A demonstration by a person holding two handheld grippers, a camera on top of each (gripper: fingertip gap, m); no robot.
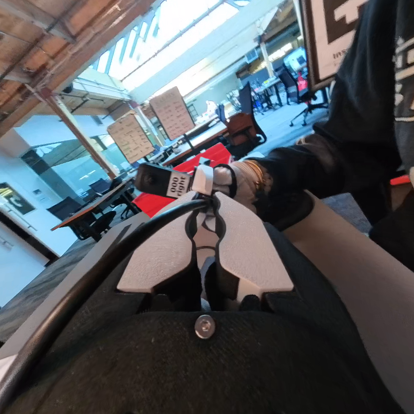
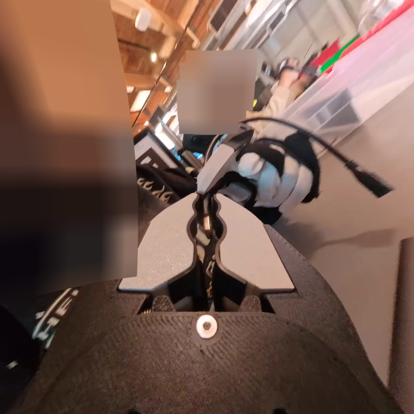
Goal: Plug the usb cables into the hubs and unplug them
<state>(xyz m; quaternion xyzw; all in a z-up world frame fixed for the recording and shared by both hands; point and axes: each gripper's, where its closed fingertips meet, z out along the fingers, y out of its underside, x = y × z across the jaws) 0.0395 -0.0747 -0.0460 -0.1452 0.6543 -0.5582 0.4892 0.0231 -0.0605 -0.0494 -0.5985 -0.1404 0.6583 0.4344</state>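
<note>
Left gripper [image 1: 205, 202]: jaws closed, pinching a black usb cable [image 1: 143, 226] at the fingertips, the cord sweeping off to the lower left. Right gripper [image 2: 207, 197]: jaws closed, clamping a thin black cable end with a metal plug [image 2: 207, 221] lying lengthwise between the fingers. Both grippers are being held up in the air, tip to tip, each with a white-gloved hand [image 2: 275, 177] gripping it. A second black cable [image 2: 349, 161] with a dark connector is arcing out past the left gripper, over the pale tabletop [image 2: 336, 212]. Hub: cannot tell where. Desks and office chairs [image 1: 244, 134] are standing well behind.
</note>
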